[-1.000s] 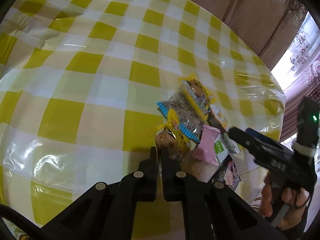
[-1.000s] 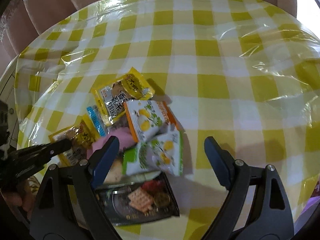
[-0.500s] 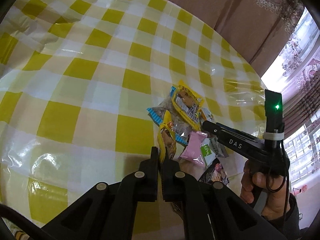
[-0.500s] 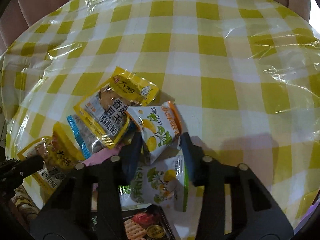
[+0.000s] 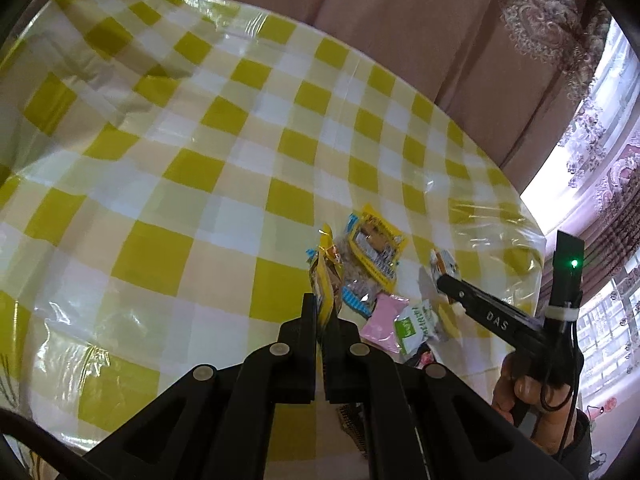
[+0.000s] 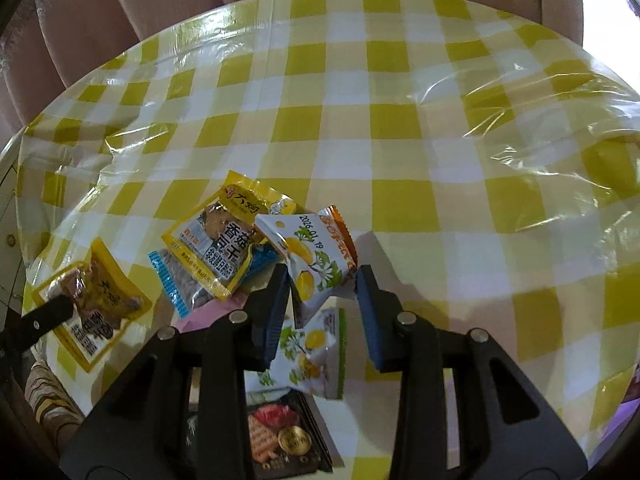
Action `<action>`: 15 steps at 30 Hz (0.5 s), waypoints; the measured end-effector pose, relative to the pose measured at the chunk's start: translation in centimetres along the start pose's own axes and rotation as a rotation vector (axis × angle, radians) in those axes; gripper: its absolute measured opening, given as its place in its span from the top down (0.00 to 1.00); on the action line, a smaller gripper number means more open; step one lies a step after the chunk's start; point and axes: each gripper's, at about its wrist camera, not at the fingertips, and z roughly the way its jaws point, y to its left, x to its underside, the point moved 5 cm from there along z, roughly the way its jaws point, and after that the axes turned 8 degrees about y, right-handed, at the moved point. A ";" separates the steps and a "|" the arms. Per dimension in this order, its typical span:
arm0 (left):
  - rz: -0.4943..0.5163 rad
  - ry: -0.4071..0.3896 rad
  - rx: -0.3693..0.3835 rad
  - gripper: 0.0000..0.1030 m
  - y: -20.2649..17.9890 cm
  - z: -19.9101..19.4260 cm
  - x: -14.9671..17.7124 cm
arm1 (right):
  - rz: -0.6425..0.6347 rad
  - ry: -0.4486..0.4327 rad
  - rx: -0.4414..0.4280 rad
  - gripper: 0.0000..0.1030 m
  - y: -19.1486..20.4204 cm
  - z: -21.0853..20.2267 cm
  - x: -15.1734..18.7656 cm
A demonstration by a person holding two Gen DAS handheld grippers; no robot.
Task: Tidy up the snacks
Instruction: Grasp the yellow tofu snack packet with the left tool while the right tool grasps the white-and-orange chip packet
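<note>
A heap of snack packets lies near the edge of a round table with a yellow-checked cloth [image 6: 400, 120]. My left gripper [image 5: 320, 304] is shut on a small yellow packet [image 5: 326, 276], held edge-on above the heap; in the right wrist view that yellow packet [image 6: 92, 304] hangs at the left from the left gripper [image 6: 60, 310]. My right gripper [image 6: 322, 280] is closing, its blue pads pressing a white-and-orange packet [image 6: 316, 252] that is raised off the pile. The left wrist view shows the right gripper [image 5: 444, 284] pinching it.
On the cloth lie a larger yellow packet [image 6: 224, 240], a blue-edged clear one [image 6: 180, 284], a pink one [image 5: 384, 320], a white-and-green one [image 6: 316, 352] and a dark cracker pack [image 6: 280, 440]. A hand [image 5: 520, 392] grips the right tool. Pink curtains hang behind the table.
The right gripper's jaws went from wide apart to clamped on the white-and-orange packet and raised it. The left gripper rose with the yellow packet, pulling it off the heap.
</note>
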 end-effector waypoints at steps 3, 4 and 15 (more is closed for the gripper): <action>0.011 -0.028 0.011 0.99 -0.7 -0.8 0.2 | 0.002 -0.010 -0.005 0.63 -0.2 -1.1 0.6; 0.017 -0.038 0.014 0.99 -1.0 -1.1 0.3 | 0.001 -0.012 -0.007 0.63 -0.2 -1.5 0.9; 0.080 -0.039 0.079 0.99 -5.8 -2.2 2.4 | 0.023 0.006 -0.020 0.63 -1.6 -4.7 4.6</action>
